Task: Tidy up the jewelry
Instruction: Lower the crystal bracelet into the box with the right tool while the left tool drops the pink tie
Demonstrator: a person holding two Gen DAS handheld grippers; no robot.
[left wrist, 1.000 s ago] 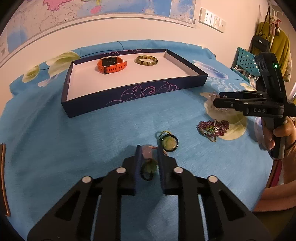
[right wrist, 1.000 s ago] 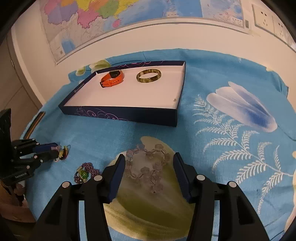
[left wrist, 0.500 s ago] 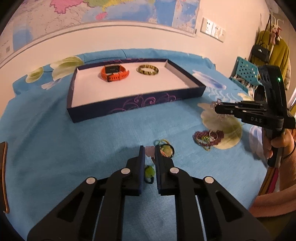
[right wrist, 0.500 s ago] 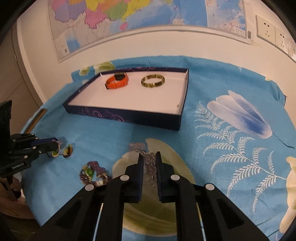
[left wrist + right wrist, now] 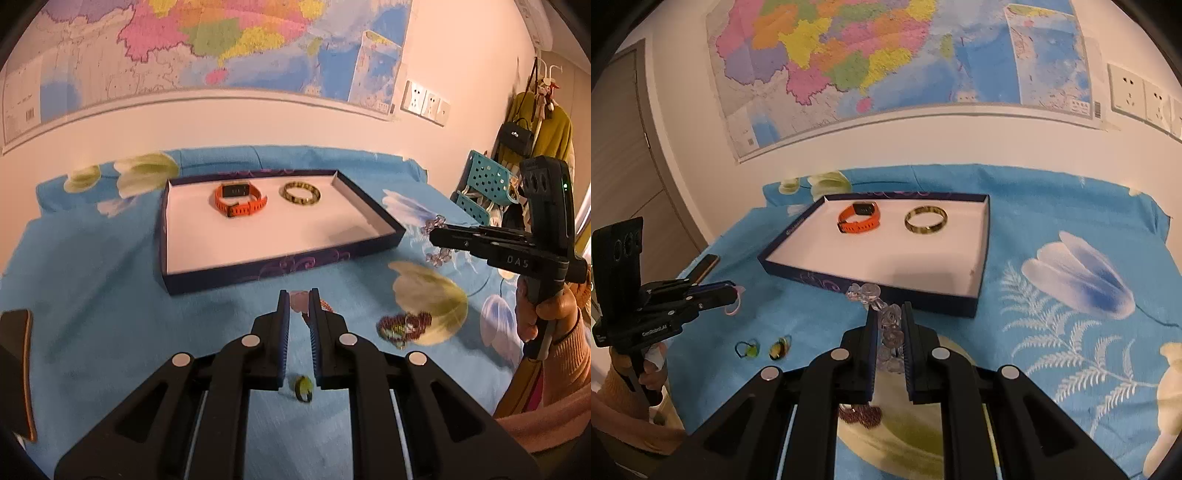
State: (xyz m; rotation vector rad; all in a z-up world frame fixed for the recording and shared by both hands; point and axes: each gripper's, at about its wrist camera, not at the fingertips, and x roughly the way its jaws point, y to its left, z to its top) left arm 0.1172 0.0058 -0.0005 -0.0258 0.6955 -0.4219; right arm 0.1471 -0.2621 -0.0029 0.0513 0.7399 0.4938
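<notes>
Here, the left gripper point(image 5: 299, 308) pinches a pink ring point(image 5: 300, 300) above the blue cloth point(image 5: 110, 314); the tray point(image 5: 280, 264) holds an orange watch point(image 5: 240, 199) and gold bangle point(image 5: 300, 192); the right gripper point(image 5: 889, 325) clamps a clear bead bracelet point(image 5: 886, 317).

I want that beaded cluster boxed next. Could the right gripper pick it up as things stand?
Probably not yet: the right gripper is shut on the clear bracelet, so it must drop that first. The beaded cluster lies uncovered.
</notes>
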